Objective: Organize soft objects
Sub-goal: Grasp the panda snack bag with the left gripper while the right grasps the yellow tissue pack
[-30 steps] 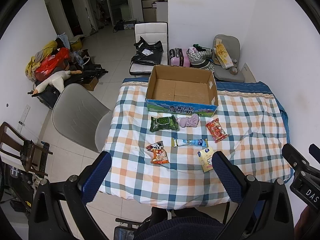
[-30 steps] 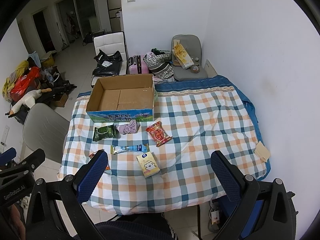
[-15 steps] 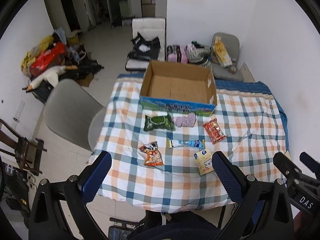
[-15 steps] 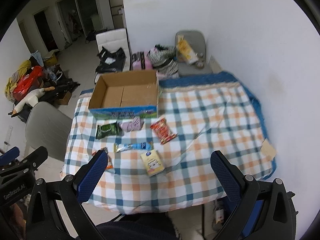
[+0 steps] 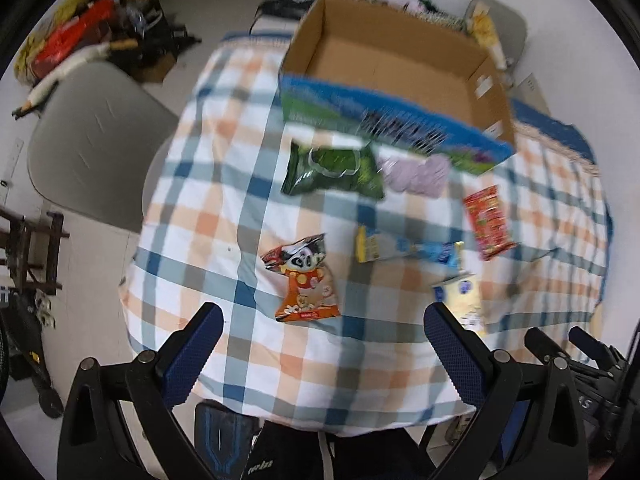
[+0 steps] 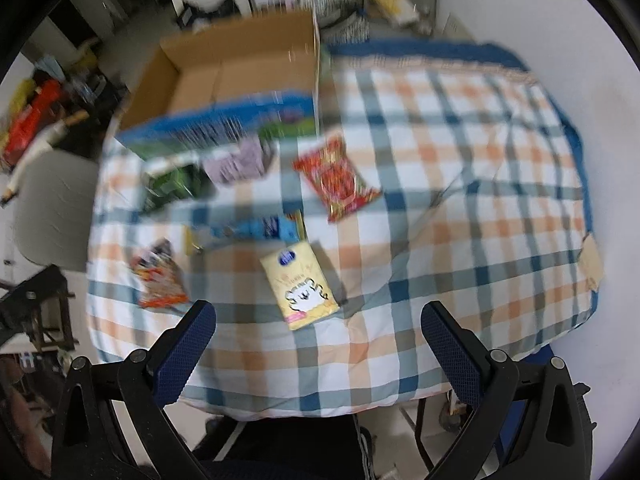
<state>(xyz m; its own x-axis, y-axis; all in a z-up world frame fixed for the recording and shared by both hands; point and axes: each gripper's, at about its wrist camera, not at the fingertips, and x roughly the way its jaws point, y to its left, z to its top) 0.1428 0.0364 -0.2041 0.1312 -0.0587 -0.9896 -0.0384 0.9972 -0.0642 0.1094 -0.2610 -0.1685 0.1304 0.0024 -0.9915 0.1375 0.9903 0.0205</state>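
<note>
Nothing is sorted yet, by my reading: the cardboard box sits empty at the table's far side. Six soft packets lie before it, including an orange snack bag and yellow tissue pack. My left hand-held gripper and right hand-held gripper hover spread wide, holding nothing.

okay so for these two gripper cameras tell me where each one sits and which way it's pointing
Left wrist: on the left gripper, above the near table edge, aimed at the orange snack packet; both blue fingers show, wide apart.
Right wrist: on the right gripper, further right, aimed at the yellow tissue pack; its fingers are spread too.
Shared: the cardboard box, checked tablecloth and every packet.
</note>
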